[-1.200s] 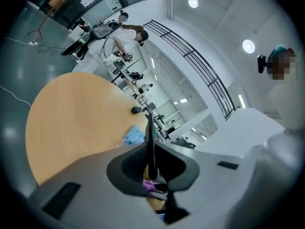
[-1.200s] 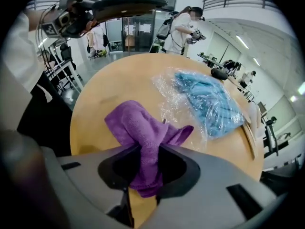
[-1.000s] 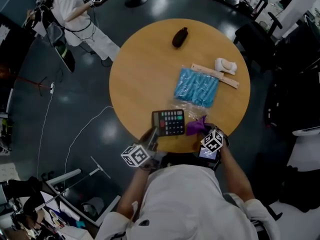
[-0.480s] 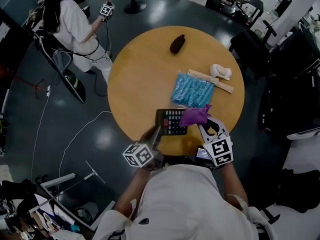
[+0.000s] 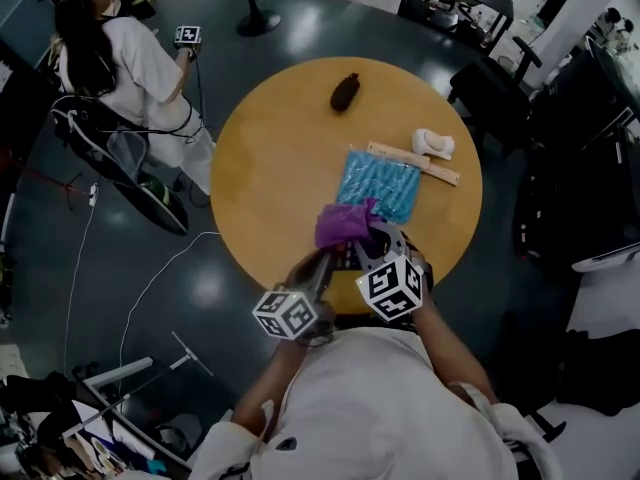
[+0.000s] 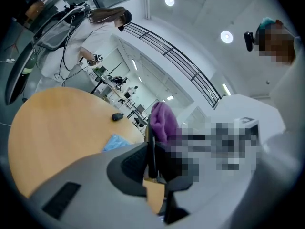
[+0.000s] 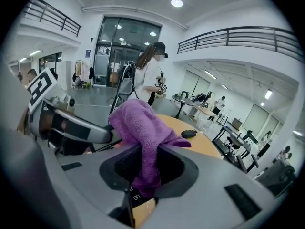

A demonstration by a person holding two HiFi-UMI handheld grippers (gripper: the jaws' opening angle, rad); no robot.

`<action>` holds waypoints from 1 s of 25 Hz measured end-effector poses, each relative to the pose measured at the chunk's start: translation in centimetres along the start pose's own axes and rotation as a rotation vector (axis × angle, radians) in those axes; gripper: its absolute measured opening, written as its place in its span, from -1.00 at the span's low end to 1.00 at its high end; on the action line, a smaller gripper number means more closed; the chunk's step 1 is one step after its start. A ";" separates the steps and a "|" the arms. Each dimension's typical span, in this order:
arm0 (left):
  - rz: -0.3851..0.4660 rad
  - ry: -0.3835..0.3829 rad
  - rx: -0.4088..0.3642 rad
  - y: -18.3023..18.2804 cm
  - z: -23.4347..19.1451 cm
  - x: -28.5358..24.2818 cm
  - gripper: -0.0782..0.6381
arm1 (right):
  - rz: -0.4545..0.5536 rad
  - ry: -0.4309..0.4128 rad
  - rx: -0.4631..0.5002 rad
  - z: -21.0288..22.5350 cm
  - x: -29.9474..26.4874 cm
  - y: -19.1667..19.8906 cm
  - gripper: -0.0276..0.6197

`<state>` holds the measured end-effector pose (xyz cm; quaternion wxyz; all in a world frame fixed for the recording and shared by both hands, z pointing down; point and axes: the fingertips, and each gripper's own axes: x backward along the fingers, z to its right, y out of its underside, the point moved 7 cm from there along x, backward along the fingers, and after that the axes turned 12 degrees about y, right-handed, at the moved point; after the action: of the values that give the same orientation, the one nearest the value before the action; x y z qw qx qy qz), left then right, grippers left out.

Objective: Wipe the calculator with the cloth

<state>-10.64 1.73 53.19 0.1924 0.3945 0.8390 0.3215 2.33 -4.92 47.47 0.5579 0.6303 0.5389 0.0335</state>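
**Calculator**: dark, thin slab. Held off the tabletop above its near edge, just in front of the person. It shows edge-on in the left gripper view. In the head view it is mostly covered by the cloth and the right gripper.

**Left gripper**: fingers nearly together, clamped on the calculator's near end, one on each face.

**Cloth**: purple, bunched. It lies against the calculator's far end, with a fold hanging down over the keys.

**Right gripper**: fingers narrowly apart, pinching the hanging fold of the cloth. It sits just beside the left gripper.

**Blue packet**: flat on the tabletop, just beyond the cloth.

**Wooden strip**: lies along the packet's far edge.

**White object**: beside the strip; kind unclear.

**Dark oval object**: near the far rim, well apart from the rest.

**Second person**: in white, on the floor left of the tabletop.
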 end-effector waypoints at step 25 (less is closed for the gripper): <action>0.075 -0.041 0.088 -1.7 -1.3 0.9 -0.64 | -0.049 -0.188 0.164 -5.5 5.5 4.9 -0.64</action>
<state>-12.84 1.10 52.89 0.1799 0.4401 0.8329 0.2833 4.28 3.68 50.08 0.5533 0.6606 0.5005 -0.0835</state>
